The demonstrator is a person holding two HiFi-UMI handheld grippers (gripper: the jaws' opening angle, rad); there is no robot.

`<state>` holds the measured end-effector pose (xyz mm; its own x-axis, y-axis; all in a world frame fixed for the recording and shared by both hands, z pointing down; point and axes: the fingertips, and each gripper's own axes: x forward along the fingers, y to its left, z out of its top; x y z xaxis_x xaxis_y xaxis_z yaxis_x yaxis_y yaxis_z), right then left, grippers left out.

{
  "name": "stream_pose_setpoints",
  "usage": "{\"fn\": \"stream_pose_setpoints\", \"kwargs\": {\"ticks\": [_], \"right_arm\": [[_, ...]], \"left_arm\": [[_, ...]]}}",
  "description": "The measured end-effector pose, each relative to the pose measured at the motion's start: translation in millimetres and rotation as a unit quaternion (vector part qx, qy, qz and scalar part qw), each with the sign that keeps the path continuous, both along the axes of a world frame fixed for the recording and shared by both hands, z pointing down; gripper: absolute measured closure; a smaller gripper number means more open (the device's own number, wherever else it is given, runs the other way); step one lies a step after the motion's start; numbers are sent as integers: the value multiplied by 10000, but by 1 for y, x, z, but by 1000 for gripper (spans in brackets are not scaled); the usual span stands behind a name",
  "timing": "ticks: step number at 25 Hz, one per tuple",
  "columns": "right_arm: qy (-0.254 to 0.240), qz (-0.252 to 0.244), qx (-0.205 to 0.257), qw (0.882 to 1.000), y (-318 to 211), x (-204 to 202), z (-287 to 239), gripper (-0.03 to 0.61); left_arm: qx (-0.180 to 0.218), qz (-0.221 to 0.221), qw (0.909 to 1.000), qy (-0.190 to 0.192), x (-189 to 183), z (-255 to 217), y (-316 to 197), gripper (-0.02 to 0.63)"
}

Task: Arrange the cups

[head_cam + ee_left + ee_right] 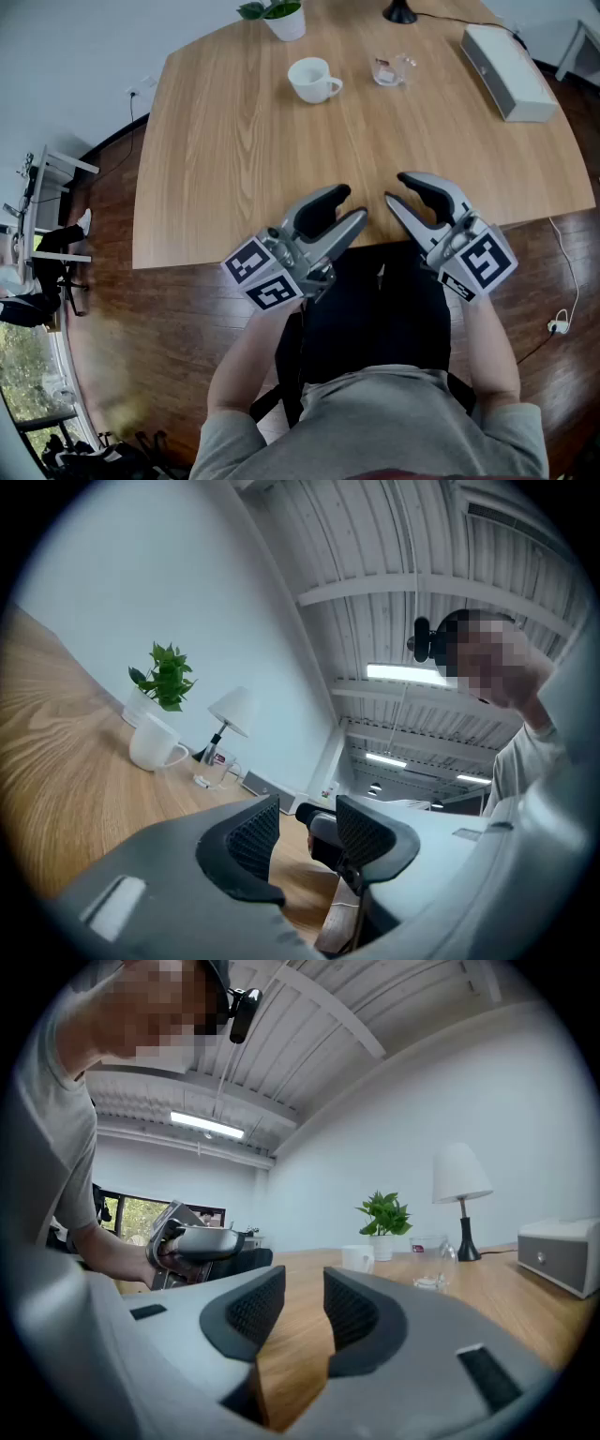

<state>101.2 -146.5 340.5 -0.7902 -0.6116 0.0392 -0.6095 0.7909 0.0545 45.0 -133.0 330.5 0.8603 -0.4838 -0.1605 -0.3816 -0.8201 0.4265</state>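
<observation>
Over the near table edge, the left gripper (345, 208) and right gripper (398, 190) hover, ribbed black jaws apart and empty. Far across the wood-grain table (216, 169) stands a smooth, round white mug (312, 79), upright, its handle turned rightward toward the clear glass cup (392, 69) nearby.

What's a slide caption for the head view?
Open left tool and right tool face a white mug and glass cup.
</observation>
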Motion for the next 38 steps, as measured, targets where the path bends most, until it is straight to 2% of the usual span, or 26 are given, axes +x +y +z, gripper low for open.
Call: {"fn": "stream_pose_setpoints", "kwargs": {"ticks": [12, 15, 19, 22, 24, 26, 28, 32, 35, 38], "right_arm": [[24, 28, 22, 10000, 1, 1, 3, 454], [-170, 40, -66, 9998, 1, -3, 4, 453], [-289, 384, -137, 9988, -21, 20, 0, 453], [243, 662, 2, 9975, -63, 50, -12, 453], [704, 814, 62, 9942, -99, 67, -19, 453], [960, 1052, 33, 9898, -135, 83, -23, 453], [1233, 1280, -73, 9841, -166, 94, -17, 407], [1953, 1595, -217, 9675, -214, 108, 2, 403], [2227, 1620, -297, 9609, -235, 112, 7, 403], [2357, 1456, -355, 9602, -250, 103, 12, 413]], "left_arm": [[19, 18, 10000, -11, 1, 2, 0, 422], [-11, 7, 10000, -95, -5, 3, 2, 422], [-45, 61, 9999, -146, -6, 2, 2, 422], [-77, 40, 10000, 40, -1, -2, -1, 422], [-112, -18, 9997, 204, 3, -5, -4, 422], [-157, -23, 9995, 278, 4, -8, -6, 422], [-190, 17, 9994, 279, 3, -8, -6, 422], [-209, 15, 9996, 208, 3, -6, -3, 422], [-184, 37, 9997, 178, 4, -7, -2, 422], [-206, 41, 9995, 225, 2, -7, -2, 422]]}}
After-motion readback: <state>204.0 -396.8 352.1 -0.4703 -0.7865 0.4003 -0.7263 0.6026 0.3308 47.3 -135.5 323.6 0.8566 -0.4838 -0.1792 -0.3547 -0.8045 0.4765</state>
